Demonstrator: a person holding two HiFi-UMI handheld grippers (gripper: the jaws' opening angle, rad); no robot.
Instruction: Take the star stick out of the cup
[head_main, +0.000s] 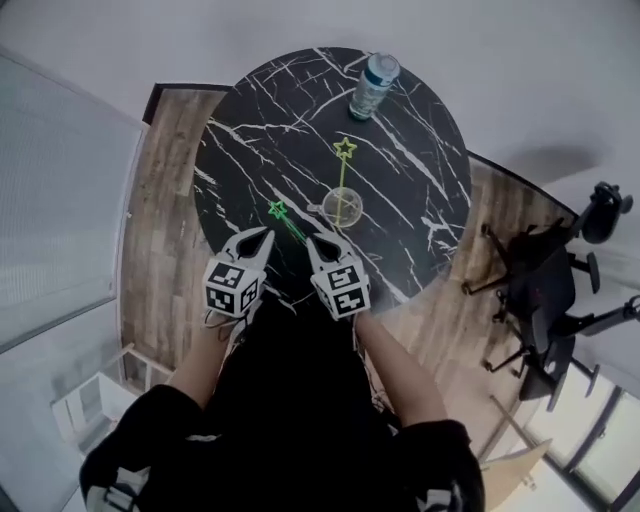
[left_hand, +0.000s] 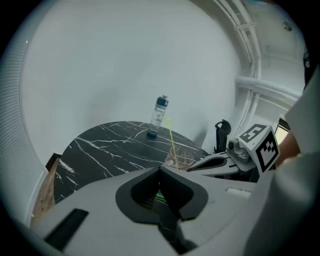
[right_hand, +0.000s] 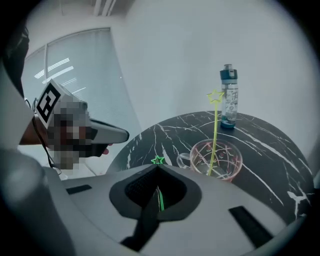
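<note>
Closest to me, my left gripper (head_main: 266, 233) is clenched on nothing, its tips over the table (head_main: 260, 120) edge. Just right of it, the green star stick (head_main: 286, 219) is pinched in my right gripper (head_main: 312, 240), already clear of the cup (head_main: 326, 208), where a yellow star stick (head_main: 343, 170) leans. I'd hold that pinch firm, steer away from the glass rim, and lower the stick flat.

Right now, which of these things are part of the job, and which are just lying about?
Job: clear glass cup; yellow star stick standing in it; green star stick held by the right gripper.
Lying about: clear blue-capped water bottle; black office chairs.
</note>
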